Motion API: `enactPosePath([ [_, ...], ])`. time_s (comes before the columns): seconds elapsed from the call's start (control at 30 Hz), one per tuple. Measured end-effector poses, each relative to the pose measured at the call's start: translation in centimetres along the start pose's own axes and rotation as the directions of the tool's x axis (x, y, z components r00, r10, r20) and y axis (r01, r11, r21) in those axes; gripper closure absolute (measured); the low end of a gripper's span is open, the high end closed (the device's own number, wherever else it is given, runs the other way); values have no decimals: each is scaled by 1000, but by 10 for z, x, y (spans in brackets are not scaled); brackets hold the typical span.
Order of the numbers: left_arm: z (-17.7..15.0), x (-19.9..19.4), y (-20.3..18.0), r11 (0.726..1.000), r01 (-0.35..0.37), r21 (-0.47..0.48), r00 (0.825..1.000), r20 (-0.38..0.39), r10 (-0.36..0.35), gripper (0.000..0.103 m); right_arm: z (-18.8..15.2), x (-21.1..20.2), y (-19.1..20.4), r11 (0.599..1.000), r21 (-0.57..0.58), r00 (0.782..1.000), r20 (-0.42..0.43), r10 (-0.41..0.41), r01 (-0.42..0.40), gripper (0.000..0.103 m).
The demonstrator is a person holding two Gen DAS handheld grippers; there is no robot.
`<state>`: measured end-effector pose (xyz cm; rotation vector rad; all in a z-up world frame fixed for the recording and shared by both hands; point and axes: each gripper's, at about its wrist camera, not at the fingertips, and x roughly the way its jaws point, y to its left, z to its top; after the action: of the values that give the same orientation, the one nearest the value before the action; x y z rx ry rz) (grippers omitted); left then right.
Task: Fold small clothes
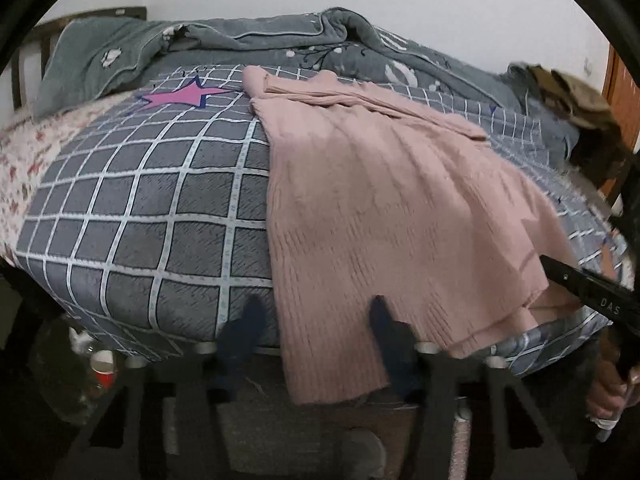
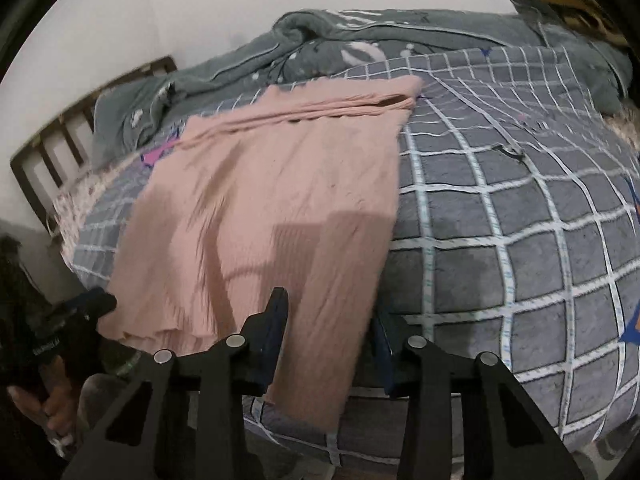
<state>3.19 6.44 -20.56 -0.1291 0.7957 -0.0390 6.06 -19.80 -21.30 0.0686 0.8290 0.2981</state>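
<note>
A pink knit sweater (image 1: 384, 208) lies spread on the grey checked bedspread (image 1: 132, 208), its hem hanging over the near bed edge. It also shows in the right wrist view (image 2: 264, 200). My left gripper (image 1: 316, 324) is open; its fingers straddle the hem's left corner, with the cloth between them. My right gripper (image 2: 332, 320) is open, its fingers either side of the hem's right corner. The right gripper also shows at the far right of the left wrist view (image 1: 592, 296). The left gripper shows at the far left of the right wrist view (image 2: 80, 316).
A rumpled grey-green quilt (image 1: 240, 40) lies along the back of the bed by the white wall. A wooden headboard (image 2: 52, 148) stands at the left end. Brown cloth (image 1: 576, 100) is piled at the right. A red-labelled bottle (image 1: 104, 372) stands on the floor, lower left.
</note>
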Motion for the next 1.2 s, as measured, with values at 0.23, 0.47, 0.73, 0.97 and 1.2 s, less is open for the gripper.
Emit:
enactPosePath([
  [0.23, 6, -8, 34, 991, 4, -134, 1000, 30, 0, 94, -1, -13, -5, 999, 46, 995, 97, -12, 7, 99],
  [0.47, 5, -25, 55, 982, 72, -174, 997, 34, -67, 95, -4, -23, -23, 996, 92, 994, 106, -12, 3, 99],
  [0.73, -2, -25, 43, 984, 99, -147, 995, -9, -101, 86, -19, -30, -21, 996, 88, 995, 95, 22, -31, 76],
  [0.97, -11, -24, 42, 981, 113, -158, 992, -41, -121, 63, -15, -29, -23, 995, 87, 994, 104, 31, -41, 73],
  [1.2, -16, -22, 36, 980, 119, -160, 991, -42, -127, 63, -13, -33, -14, 997, 75, 990, 138, 6, -16, 73],
])
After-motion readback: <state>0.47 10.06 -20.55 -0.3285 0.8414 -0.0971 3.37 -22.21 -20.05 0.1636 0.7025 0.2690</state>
